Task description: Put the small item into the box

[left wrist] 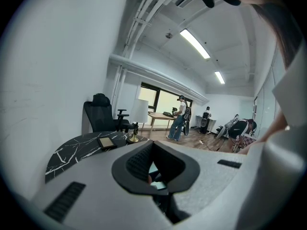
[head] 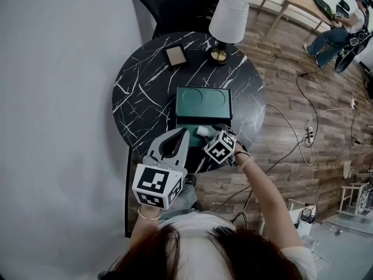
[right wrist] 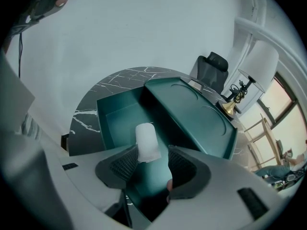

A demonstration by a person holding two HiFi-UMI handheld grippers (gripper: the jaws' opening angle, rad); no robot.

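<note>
- Two jaws of the right gripper (right wrist: 152, 152) stand apart, wider than the item, so nothing is clamped.
- Item (right wrist: 146, 140): a short white cylinder, upright between the jaw tips. It is against or just beside the left pad and clear of the right one.
- Box (right wrist: 117, 121): green, its open compartment directly under and ahead of the jaws, with the item inside its outline.
- Lid (right wrist: 192, 114): raised just beyond the compartment, with two round recesses in its face.
- Left gripper (left wrist: 153, 145): just left of the right one, near the table edge. Its jaws are together and hold nothing, and it plays no part.
- Table (head: 145, 98): round, black marble, under the box. Farther out stand a lamp (head: 227, 19) and a flat tan thing (head: 175, 56).
- Progress, as a judgement: nearly done. The item is in the box mouth and free of any squeeze. What remains is for it to settle on the floor and for the right gripper to draw clear.
- Not determinable: whether the item's base rests on the box floor or hangs against the left pad, since the jaws cover its lower end.
- In the head view the marker cube hides the right gripper's jaws, and only a sliver of the item shows.
</note>
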